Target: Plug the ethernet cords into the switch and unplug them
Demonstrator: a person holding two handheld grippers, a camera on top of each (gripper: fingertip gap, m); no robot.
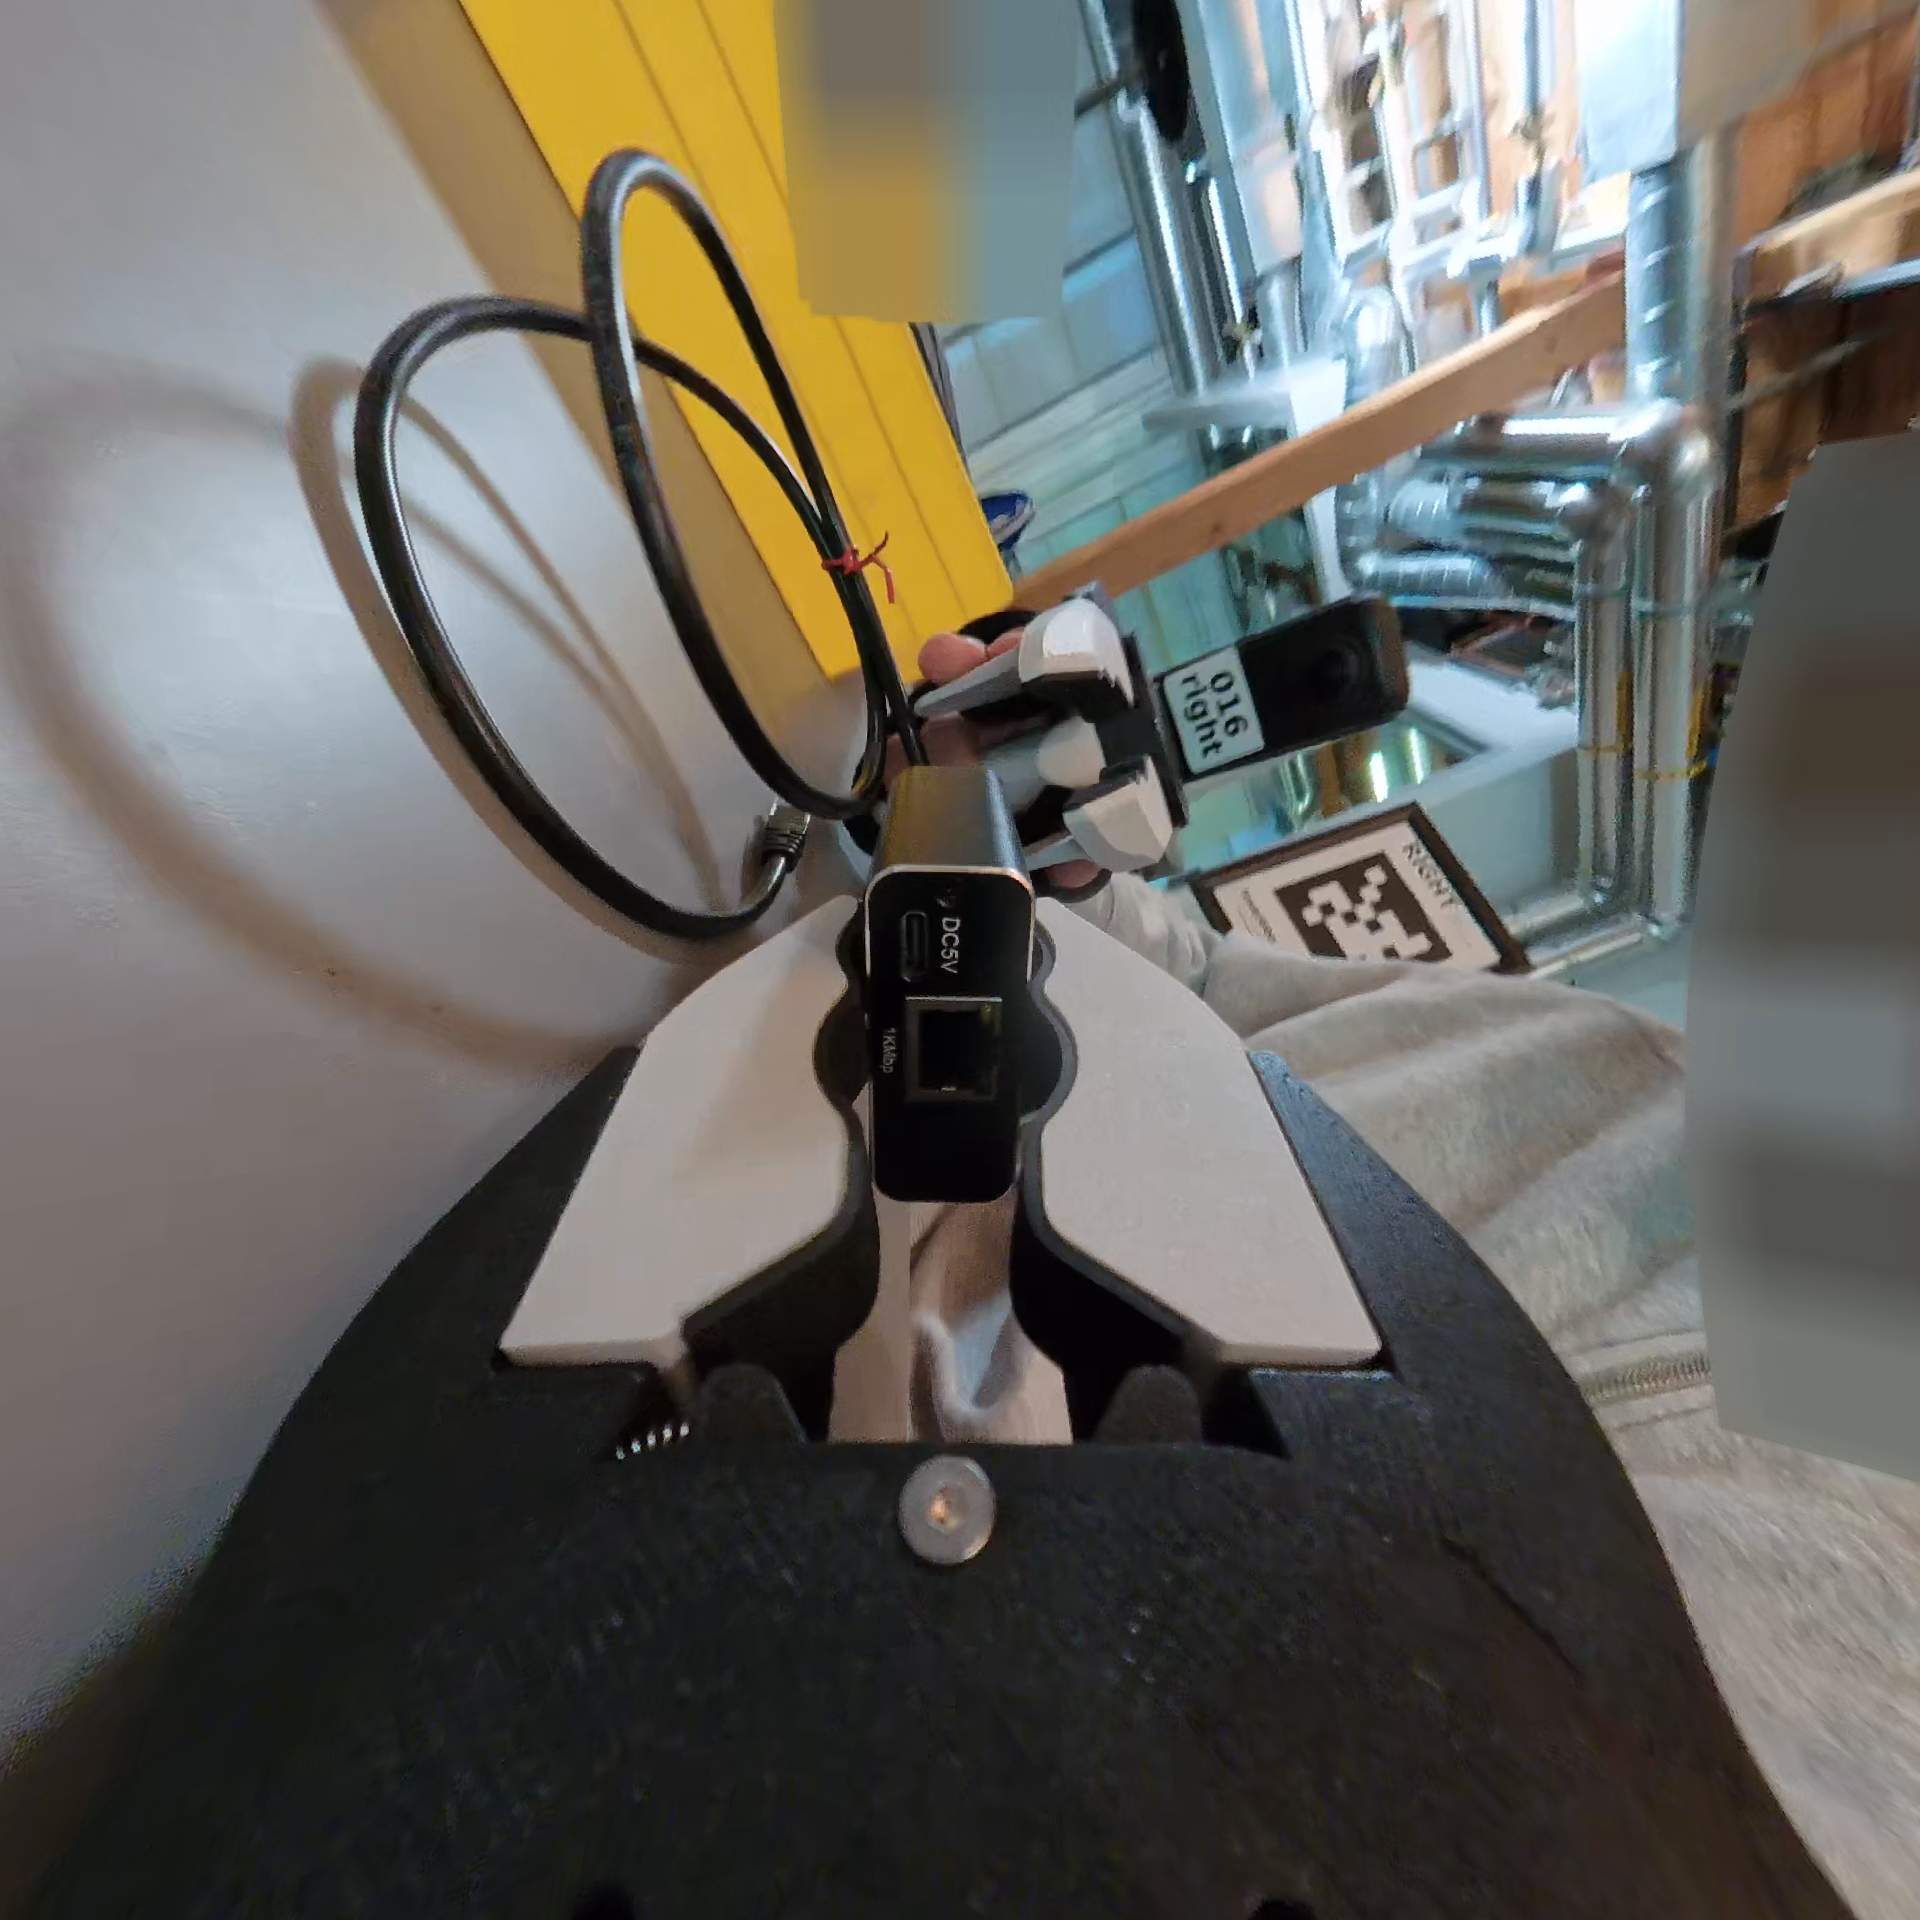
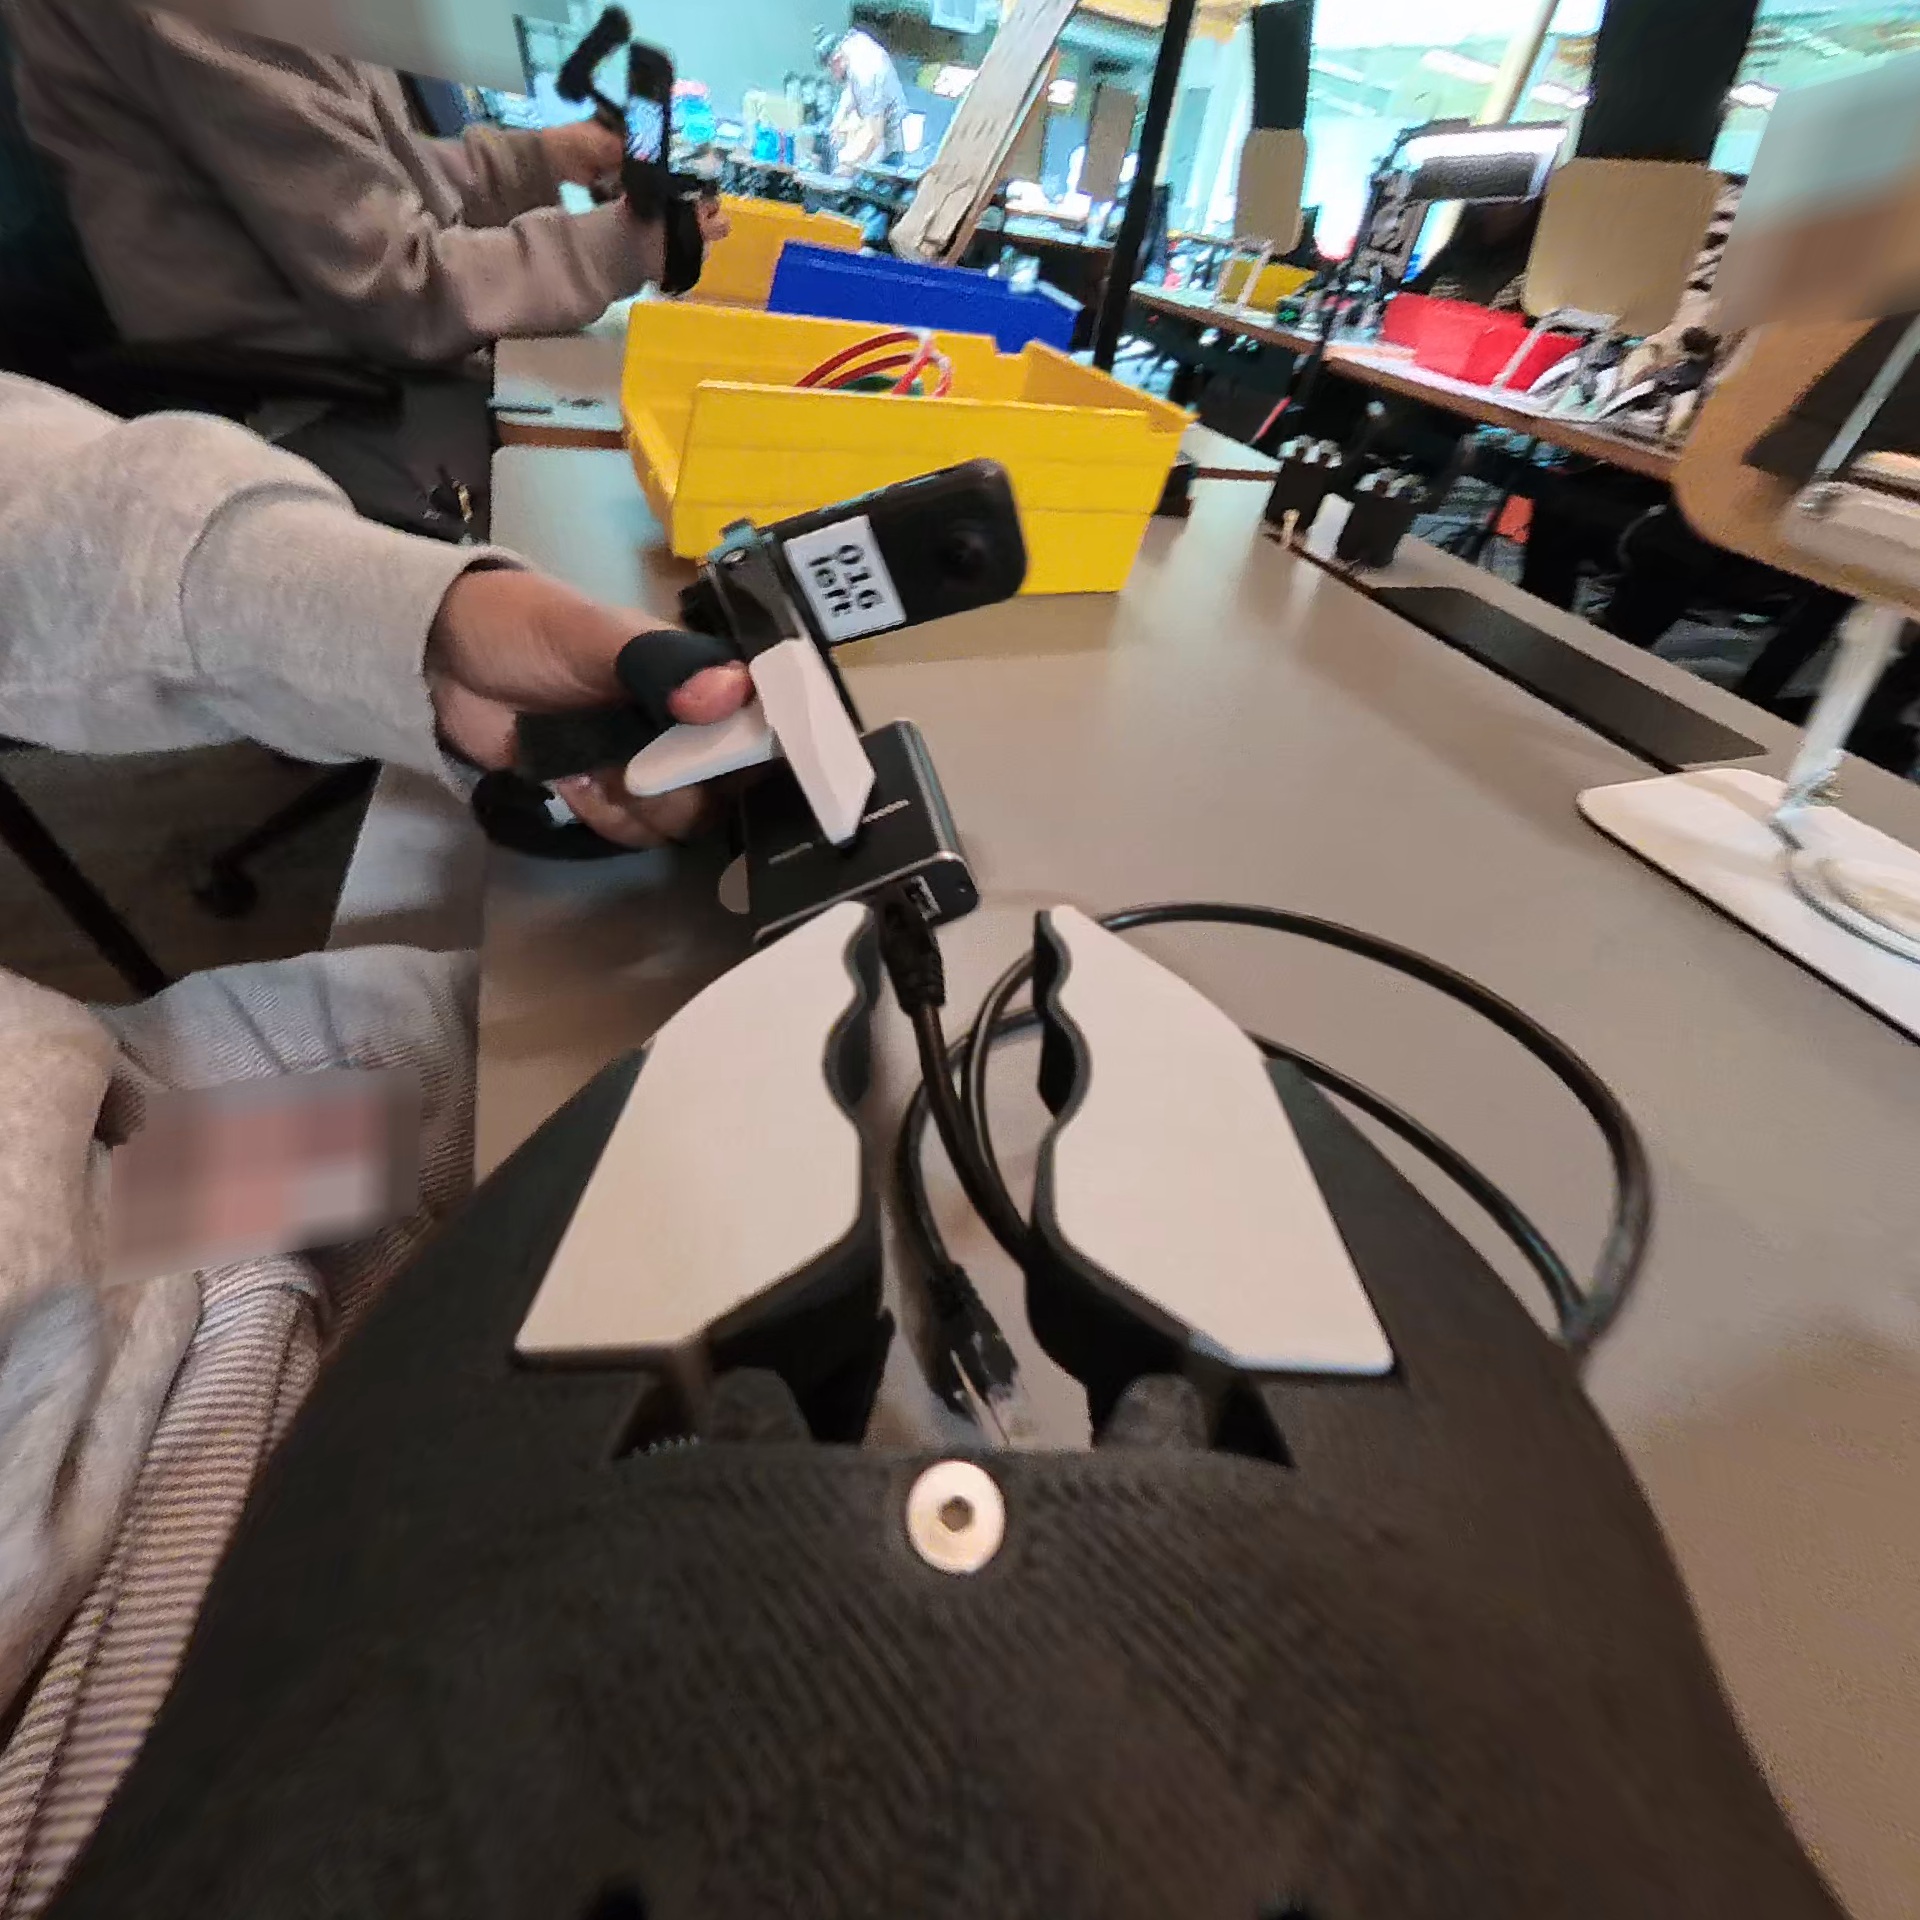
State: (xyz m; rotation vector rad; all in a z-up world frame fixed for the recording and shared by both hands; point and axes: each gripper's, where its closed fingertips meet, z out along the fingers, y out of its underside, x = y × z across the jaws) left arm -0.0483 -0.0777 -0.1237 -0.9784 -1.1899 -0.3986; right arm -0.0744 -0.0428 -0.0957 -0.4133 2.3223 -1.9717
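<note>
My left gripper (image 1: 945, 925) is shut on a small black switch (image 1: 940, 1049) and holds it tilted above the table; its near end shows an empty ethernet port. In the right wrist view the switch (image 2: 904, 769) has one plug (image 2: 914, 951) of a black ethernet cord (image 2: 1507, 1049) seated in its far end. My right gripper (image 2: 951, 935) is open, its fingers on either side of that plug, not clamping it. The cord's other plug (image 2: 971, 1351) lies loose on the table between my right fingers. The left gripper (image 2: 831, 810) shows there too, held by a hand.
The cord loops (image 1: 468, 623) on the grey table (image 2: 1247, 727), bound by a red twist tie (image 1: 857, 566). A yellow bin (image 2: 883, 457) stands behind the switch. A white stand base (image 2: 1714, 842) sits at the right. Another person works at the far left.
</note>
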